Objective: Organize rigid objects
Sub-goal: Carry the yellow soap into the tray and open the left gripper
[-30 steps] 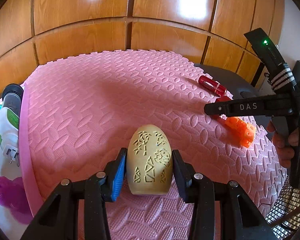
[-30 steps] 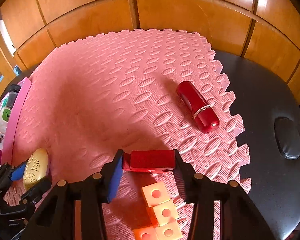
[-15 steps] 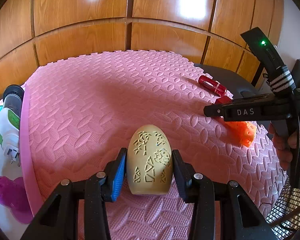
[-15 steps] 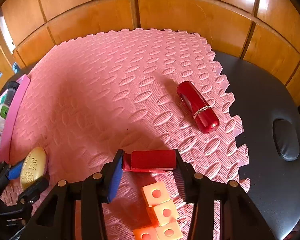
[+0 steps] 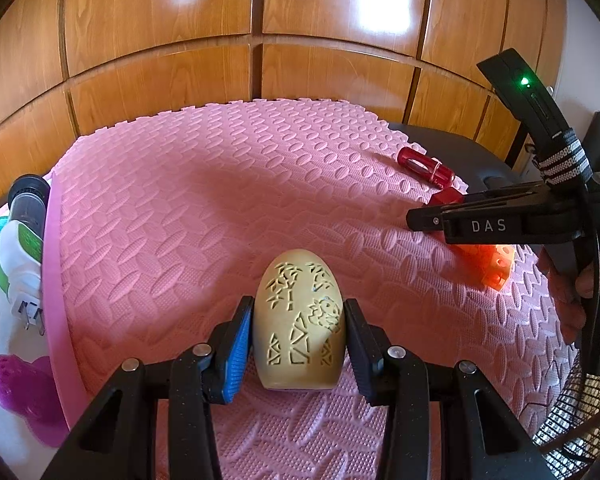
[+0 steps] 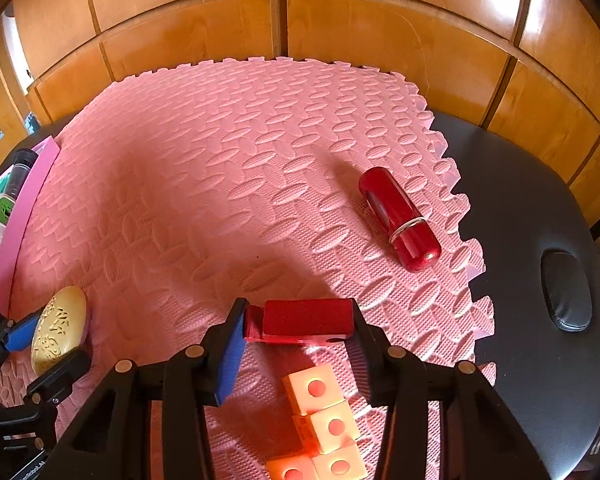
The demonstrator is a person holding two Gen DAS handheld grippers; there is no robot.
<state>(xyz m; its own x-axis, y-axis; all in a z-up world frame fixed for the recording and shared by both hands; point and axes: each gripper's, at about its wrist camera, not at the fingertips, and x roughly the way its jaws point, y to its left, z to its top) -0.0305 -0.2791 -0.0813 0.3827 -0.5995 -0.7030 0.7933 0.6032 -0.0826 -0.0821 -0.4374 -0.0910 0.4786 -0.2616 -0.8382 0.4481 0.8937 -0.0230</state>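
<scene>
We have the left gripper (image 5: 299,336) clamped on the tan carved egg (image 5: 299,320), its jaws pressing both flanks above the pink foam mat (image 5: 204,208) near its left edge. Our right gripper (image 6: 299,326) is closed on the red block (image 6: 305,318), gripping its two ends just above the mat, with the orange cubes (image 6: 320,420) right beneath it and the red tube (image 6: 398,218) lying well apart toward the mat's right edge. The egg's curved, smooth sides could let it squirt out if we tilt or squeeze unevenly. Lowering the block carelessly could knock the cubes, and a nudge could roll the tube off the mat.
</scene>
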